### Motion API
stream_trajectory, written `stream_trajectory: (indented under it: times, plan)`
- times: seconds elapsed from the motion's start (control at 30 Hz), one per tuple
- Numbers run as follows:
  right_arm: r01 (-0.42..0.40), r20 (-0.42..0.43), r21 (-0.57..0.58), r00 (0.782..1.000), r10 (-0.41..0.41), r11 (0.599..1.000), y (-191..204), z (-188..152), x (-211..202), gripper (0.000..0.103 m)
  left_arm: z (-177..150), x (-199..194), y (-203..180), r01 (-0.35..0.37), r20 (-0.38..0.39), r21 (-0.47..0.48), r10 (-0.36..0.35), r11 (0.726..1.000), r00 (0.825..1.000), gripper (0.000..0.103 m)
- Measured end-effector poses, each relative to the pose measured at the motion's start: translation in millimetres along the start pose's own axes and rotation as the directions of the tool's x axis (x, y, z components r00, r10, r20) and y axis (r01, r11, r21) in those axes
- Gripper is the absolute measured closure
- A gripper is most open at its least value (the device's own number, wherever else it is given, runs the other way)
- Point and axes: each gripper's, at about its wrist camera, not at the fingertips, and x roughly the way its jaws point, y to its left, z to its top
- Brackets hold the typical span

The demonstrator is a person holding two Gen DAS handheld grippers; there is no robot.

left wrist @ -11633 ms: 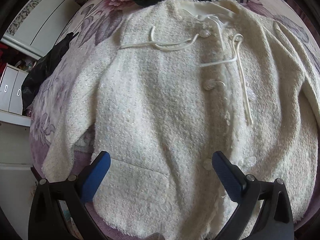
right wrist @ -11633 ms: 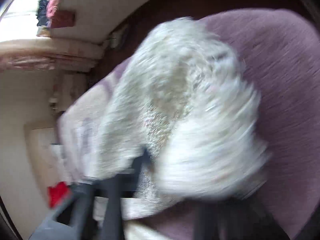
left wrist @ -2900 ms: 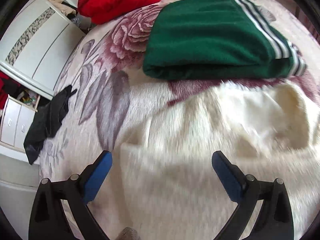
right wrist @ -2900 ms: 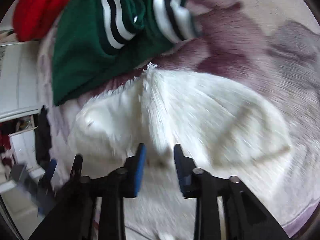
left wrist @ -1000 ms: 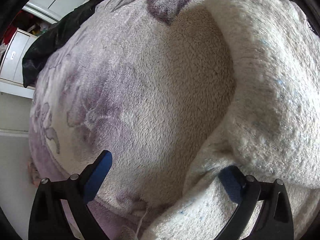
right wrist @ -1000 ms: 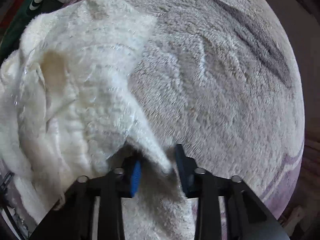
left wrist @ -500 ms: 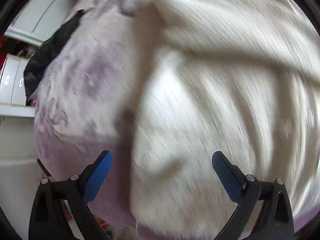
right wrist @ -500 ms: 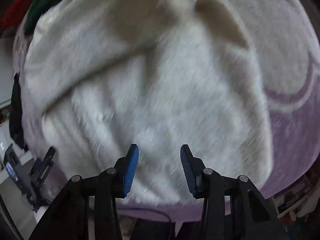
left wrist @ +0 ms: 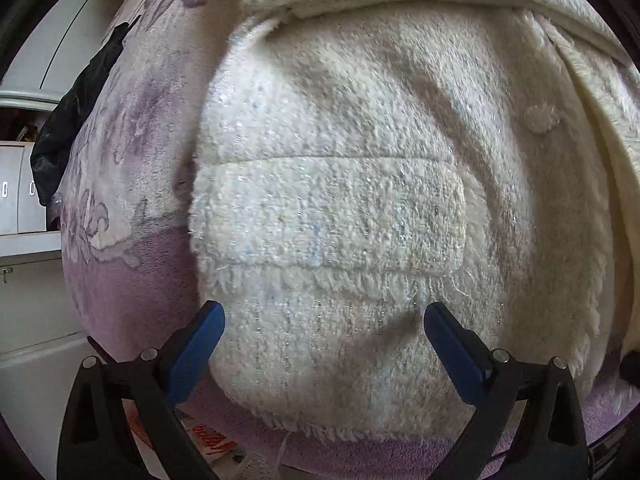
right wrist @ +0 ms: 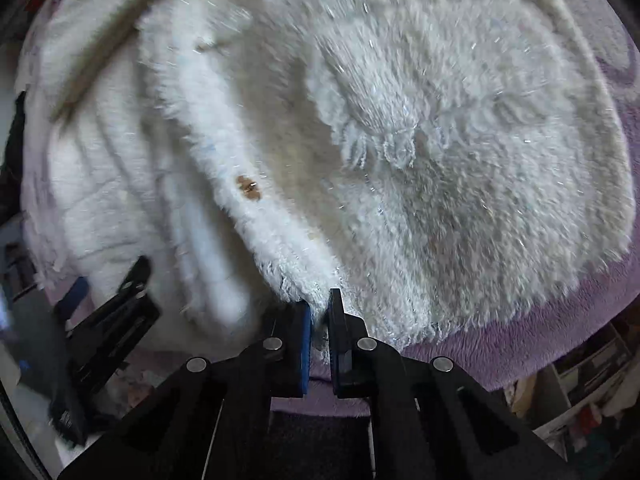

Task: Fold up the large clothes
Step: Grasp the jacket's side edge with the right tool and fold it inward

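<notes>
A cream fuzzy jacket [left wrist: 360,152] lies on the purple floral bedspread [left wrist: 132,272], its patch pocket [left wrist: 328,212] and a button [left wrist: 538,118] facing up. My left gripper [left wrist: 322,320] is open and empty, its blue pads either side of the jacket's hem. The same jacket fills the right wrist view [right wrist: 440,140]. My right gripper [right wrist: 320,310] is shut on the jacket's fringed front-edge corner near the hem. The left gripper also shows at the left of the right wrist view [right wrist: 108,292].
A black garment [left wrist: 76,108] hangs off the bed's left side by a white cabinet [left wrist: 16,188]. The bed's near edge [right wrist: 520,340] runs just below the hem. Cluttered floor items [right wrist: 580,400] lie beyond it at the right.
My right gripper has shut on the jacket's front-edge corner; half a second ago it was open. The left gripper stays open and has moved in over the pocket and hem.
</notes>
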Motion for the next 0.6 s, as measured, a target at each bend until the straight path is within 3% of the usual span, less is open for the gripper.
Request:
stream_trajectory:
  times: [0.17, 0.27, 0.33, 0.37, 0.43, 0.47, 0.5, 0.6]
  plan:
    - [-0.011, 0.015, -0.155, 1.0, 0.013, 0.988, 28.4, -43.9, -16.6, 0.095, 1.8, -10.3, 19.0, 0.015, 0.016, -0.026, -0.015, 1.0, 1.0, 0.0]
    - [-0.031, -0.096, -0.185, 0.995, 0.014, 0.982, 16.9, -28.8, 4.0, 0.088, 4.8, -22.1, 24.7, 0.021, 0.038, -0.038, -0.019, 0.999, 0.999, 0.0]
    - [-0.084, -0.154, -0.147, 0.986, 0.061, 0.986, 10.3, -14.3, 1.7, 0.085, 7.9, -34.9, 24.5, 0.029, 0.067, -0.044, -0.026, 0.999, 0.997, 0.0]
    - [-0.145, -0.171, -0.112, 0.977, 0.124, 0.983, 2.5, -9.6, -6.4, 0.081, 9.5, -40.0, 23.3, 0.036, 0.078, -0.049, -0.032, 0.998, 0.996, 0.0]
    - [-0.21, -0.134, -0.078, 0.971, 0.198, 0.975, -19.4, -7.1, -37.6, 0.048, 15.8, -54.5, 17.1, 0.083, 0.102, -0.061, -0.077, 0.995, 0.992, 0.0]
    - [-0.209, -0.101, -0.078, 0.974, 0.2, 0.975, -31.4, -6.6, -52.9, 0.041, 19.3, -59.9, 11.6, 0.106, 0.112, -0.06, -0.099, 0.993, 0.989, 0.0]
    - [-0.196, -0.067, -0.075, 0.979, 0.191, 0.978, -42.8, -5.5, -69.6, 0.036, 22.4, -64.4, 2.1, 0.122, 0.12, -0.055, -0.114, 0.991, 0.986, 0.0]
    - [-0.143, 0.034, -0.023, 0.989, 0.144, 0.989, -88.9, 18.6, -124.1, 0.036, 30.5, -65.9, -31.0, 0.124, 0.132, -0.029, -0.119, 0.992, 0.984, 0.0]
